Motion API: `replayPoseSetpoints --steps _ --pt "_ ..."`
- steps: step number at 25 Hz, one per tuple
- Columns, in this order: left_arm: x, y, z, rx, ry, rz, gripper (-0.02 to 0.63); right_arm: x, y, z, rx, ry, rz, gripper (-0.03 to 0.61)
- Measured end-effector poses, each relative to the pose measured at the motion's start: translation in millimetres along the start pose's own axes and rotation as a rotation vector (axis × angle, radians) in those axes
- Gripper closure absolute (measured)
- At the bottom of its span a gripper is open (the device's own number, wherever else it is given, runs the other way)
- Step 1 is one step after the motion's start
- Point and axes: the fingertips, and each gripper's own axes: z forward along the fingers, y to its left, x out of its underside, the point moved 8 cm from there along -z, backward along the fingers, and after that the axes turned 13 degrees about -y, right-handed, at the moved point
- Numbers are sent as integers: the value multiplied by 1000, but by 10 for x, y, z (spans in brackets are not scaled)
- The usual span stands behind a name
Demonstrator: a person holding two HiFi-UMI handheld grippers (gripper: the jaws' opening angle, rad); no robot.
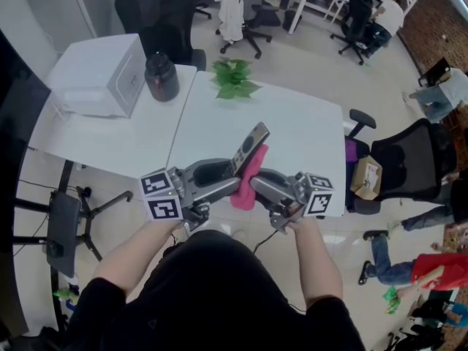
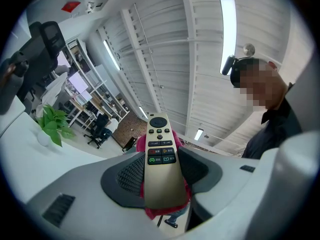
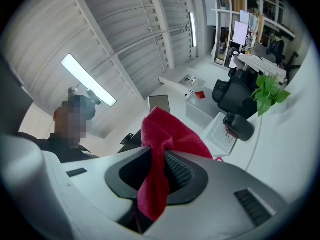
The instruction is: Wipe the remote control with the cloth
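I hold a gold remote control [image 1: 249, 146] tilted upward over the front edge of the white table [image 1: 292, 123], with my left gripper [image 1: 231, 170] shut on its lower end. In the left gripper view the remote [image 2: 161, 159] stands between the pads, buttons facing the camera, and the cloth [image 2: 167, 211] shows behind it. My right gripper [image 1: 253, 186] is shut on a pink-red cloth [image 1: 248, 175] that lies against the remote's underside. In the right gripper view the cloth [image 3: 167, 136] bunches up out of the jaws, and the remote's back [image 3: 159, 103] peeks above it.
A white box-shaped appliance [image 1: 99, 75] and a dark jar [image 1: 161, 77] stand on the table's far left, a green plant [image 1: 234, 79] at the far middle. A black office chair [image 1: 409, 159] and a cardboard box [image 1: 365, 175] are on the right, a stand [image 1: 62, 225] on the left.
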Motion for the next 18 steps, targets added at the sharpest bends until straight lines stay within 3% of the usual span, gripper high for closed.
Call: replayPoseSetpoints --steps 10,14,18 --pt "-17 46 -7 -38 -12 13 405 356 -2 -65 60 68 16 499" --pt "-4 113 -28 -99 -4 56 404 338 57 -170 119 51 -64 499" --pt "23 242 -95 -212 25 128 403 239 163 -310 246 29 -229 499"
